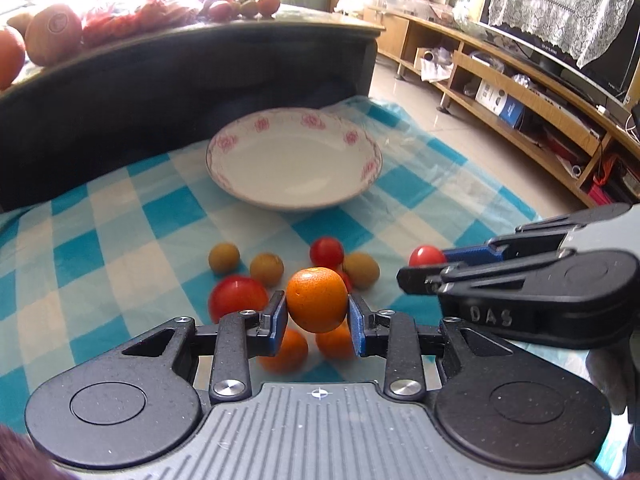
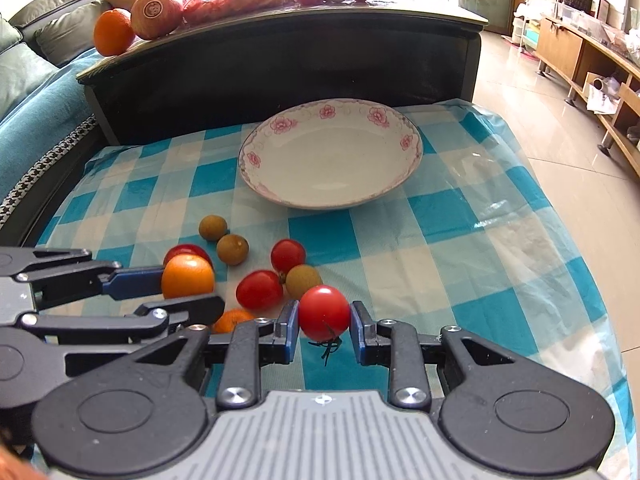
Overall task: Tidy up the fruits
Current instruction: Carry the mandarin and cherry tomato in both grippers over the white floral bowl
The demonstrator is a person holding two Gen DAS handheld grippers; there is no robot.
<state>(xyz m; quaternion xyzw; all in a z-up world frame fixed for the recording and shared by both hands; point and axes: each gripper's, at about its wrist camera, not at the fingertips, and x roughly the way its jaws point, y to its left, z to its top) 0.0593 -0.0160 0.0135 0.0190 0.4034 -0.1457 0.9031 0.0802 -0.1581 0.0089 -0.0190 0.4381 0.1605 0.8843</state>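
Left gripper (image 1: 317, 312) jaws clamp orange (image 1: 317, 299) | right gripper (image 2: 324, 330) jaws clamp tomato (image 2: 324, 313) | next, probably: carry both to far plate (image 2: 280, 196)

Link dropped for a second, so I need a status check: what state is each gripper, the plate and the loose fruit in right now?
left gripper: shut on small orange, lifted
right gripper: shut on cherry tomato, lifted
plate: upright, empty
loose fruit: lying on checked cloth, none plated
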